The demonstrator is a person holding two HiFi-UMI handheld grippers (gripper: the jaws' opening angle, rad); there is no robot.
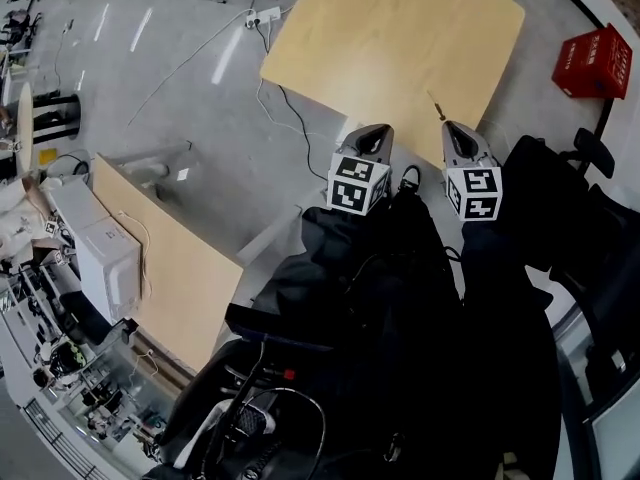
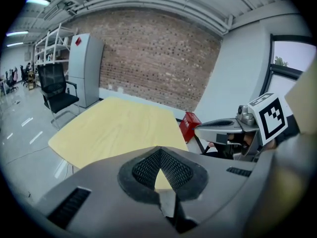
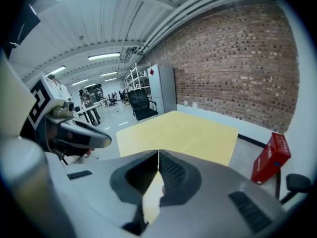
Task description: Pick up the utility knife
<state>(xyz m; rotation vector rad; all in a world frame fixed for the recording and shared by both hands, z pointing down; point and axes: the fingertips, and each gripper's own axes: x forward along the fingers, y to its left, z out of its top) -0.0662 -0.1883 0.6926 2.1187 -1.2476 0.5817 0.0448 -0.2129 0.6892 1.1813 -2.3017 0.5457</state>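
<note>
You're at the approach step, with nothing picked up yet. You hold the left gripper (image 1: 367, 144) and right gripper (image 1: 459, 140) close to your body, at the near edge of the table (image 1: 400, 38). Both have their jaws closed tip to tip, with nothing between them. The knife (image 1: 437, 106) seems to be the thin sliver lying on the table just ahead of the right gripper, though it's too small to confirm. Next, you likely need to open the right jaws and lower them astride it.
</note>
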